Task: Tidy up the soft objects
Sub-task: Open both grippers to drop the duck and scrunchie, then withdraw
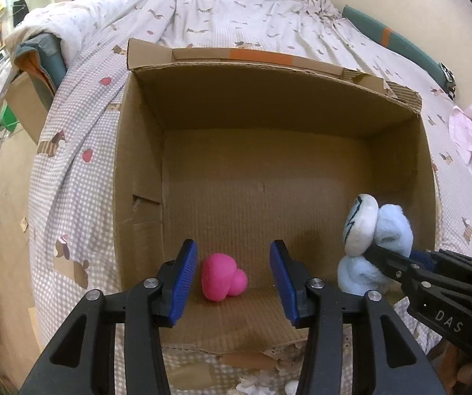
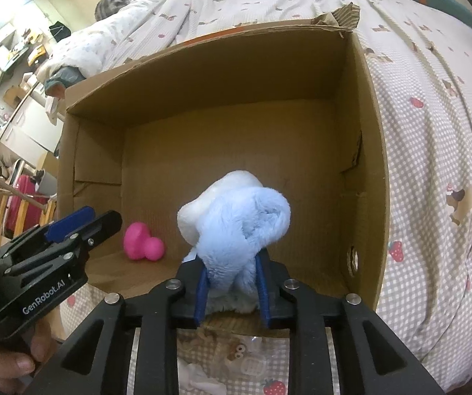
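Now, from the left wrist, the left gripper (image 1: 233, 275) hangs spread wide and empty over the near edge of the cardboard box (image 1: 137, 171), with the pink toy (image 1: 222, 276) on the box floor between its fingers. From the right wrist, the right gripper (image 2: 231, 291) clamps the blue plush (image 2: 242, 230) above the box's near edge.

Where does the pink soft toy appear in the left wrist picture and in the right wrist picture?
Left wrist view: the pink soft toy lies low in the centre, on the box floor between the open left gripper fingers.
Right wrist view: it lies low and left of centre, left of the blue plush held by the right gripper.
Shared landmark: the cardboard box.
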